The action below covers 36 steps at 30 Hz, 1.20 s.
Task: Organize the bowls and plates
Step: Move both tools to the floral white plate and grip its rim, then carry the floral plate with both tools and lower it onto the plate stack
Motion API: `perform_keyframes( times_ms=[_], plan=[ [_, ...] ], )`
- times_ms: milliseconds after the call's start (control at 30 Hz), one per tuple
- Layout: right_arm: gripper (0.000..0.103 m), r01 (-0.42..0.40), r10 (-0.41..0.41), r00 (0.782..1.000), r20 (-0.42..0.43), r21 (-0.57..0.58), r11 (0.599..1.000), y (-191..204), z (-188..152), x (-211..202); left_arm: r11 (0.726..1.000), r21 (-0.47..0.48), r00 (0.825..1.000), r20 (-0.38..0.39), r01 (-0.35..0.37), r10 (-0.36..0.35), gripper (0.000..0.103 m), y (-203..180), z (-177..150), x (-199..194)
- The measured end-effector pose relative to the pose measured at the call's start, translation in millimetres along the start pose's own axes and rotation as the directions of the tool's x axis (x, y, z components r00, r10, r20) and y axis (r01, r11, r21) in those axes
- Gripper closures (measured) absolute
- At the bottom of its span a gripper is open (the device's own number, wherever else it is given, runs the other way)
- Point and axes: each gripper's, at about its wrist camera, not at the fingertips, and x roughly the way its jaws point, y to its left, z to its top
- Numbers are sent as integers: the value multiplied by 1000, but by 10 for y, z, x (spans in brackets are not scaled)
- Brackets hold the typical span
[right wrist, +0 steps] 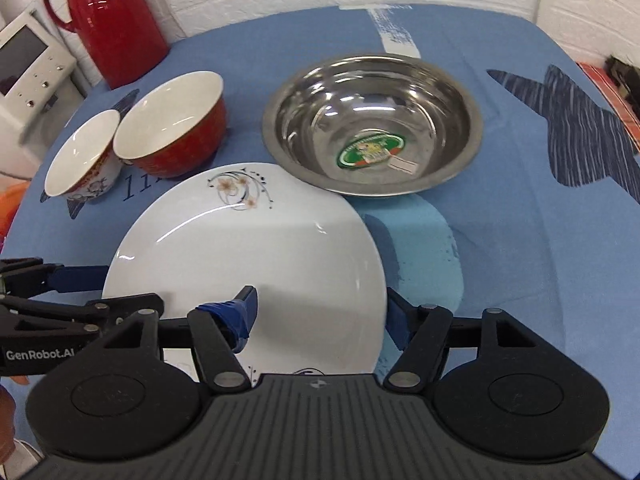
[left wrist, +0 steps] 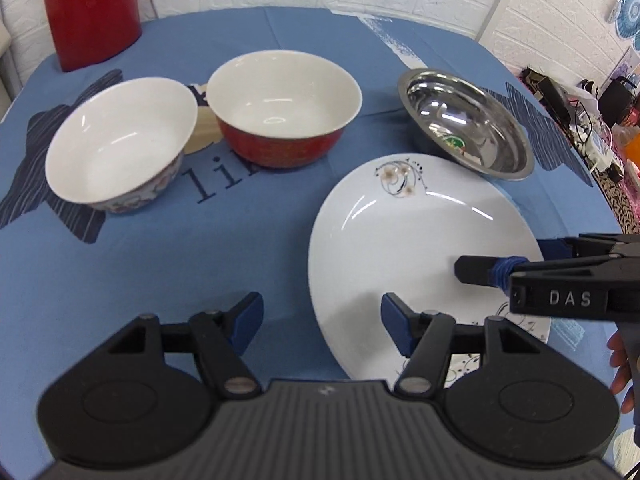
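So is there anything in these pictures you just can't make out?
- Plate: near edge hidden by the gripper body, both views.
- Steel bowl: sticker text too small, right view.
- Tablecloth: printed word cut short by the red bowl.
- Red jug: top cut off, left view.

The white plate (right wrist: 244,248) bears brown flowers with black scrolls on its rim. One bowl (left wrist: 280,108) is red outside, white inside; the other bowl (left wrist: 116,144) is white with what looks like a reddish floral band. The steel bowl (right wrist: 372,124) carries a green-and-red sticker. The worktop (left wrist: 160,248) cloth is blue with navy striped shapes. The jug (left wrist: 90,8) is red.
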Motion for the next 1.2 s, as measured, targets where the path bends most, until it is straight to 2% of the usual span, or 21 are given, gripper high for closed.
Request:
perform_keyframes(
  times_ms=[67, 133, 200, 267, 333, 400, 433, 500, 533, 567, 800, 1067, 1200],
  plan=[
    [45, 18, -17, 1000, 15, -49, 999, 54, -34, 9, 1000, 19, 1000, 16, -13, 13, 40, -23, -10, 11],
    [44, 23, -23, 1000, 7, -50, 998, 59, -36, 4, 999, 29, 1000, 21, -19, 18, 41, -43, -10, 19],
    [41, 28, -30, 999, -24, -43, 999, 67, 2, 10, 999, 37, 999, 28, -29, 28, 53, -61, -22, 13],
    [40, 28, -30, 998, -49, -40, 999, 73, 9, 14, 1000, 27, 1000, 24, 8, -8, 68, -60, -36, -12],
    [40, 20, -22, 998, -62, -41, 999, 91, -5, 5, 1000, 23, 1000, 21, 18, -18, 71, -83, -40, -18],
    [44, 24, -25, 999, -44, -39, 999, 91, -40, -13, 1000, 20, 1000, 26, 14, -15, 74, -110, -43, -12],
    [48, 25, -26, 999, -28, -53, 998, 89, -73, -29, 1000, 12, 1000, 27, 10, -10, 75, -113, -46, -13],
    [62, 19, -20, 1000, -10, -23, 1000, 16, -94, -63, 1000, -10, 999, 30, 15, -15, 82, -93, -46, -17],
    [70, 13, -12, 1000, -4, 6, 1000, -30, -98, -80, 1000, -26, 999, 29, 17, -16, 82, -80, -46, -24],
    [71, -6, 6, 1000, 1, 45, 999, -77, -102, -93, 999, -31, 1000, 26, 13, -13, 82, -79, -44, -27],
    [67, -71, 70, 998, 11, 132, 989, -38, -186, -130, 999, -45, 1000, 7, -14, 14, 82, -23, -74, -83],
    [65, -73, 71, 997, 22, 89, 993, 158, -278, -244, 997, -16, 997, 36, -72, 72, 82, -32, -136, -292],
    [64, -70, 67, 996, 55, 70, 995, 196, -308, -373, 998, -9, 996, 59, -66, 66, 82, -55, -188, -438]
  ],
)
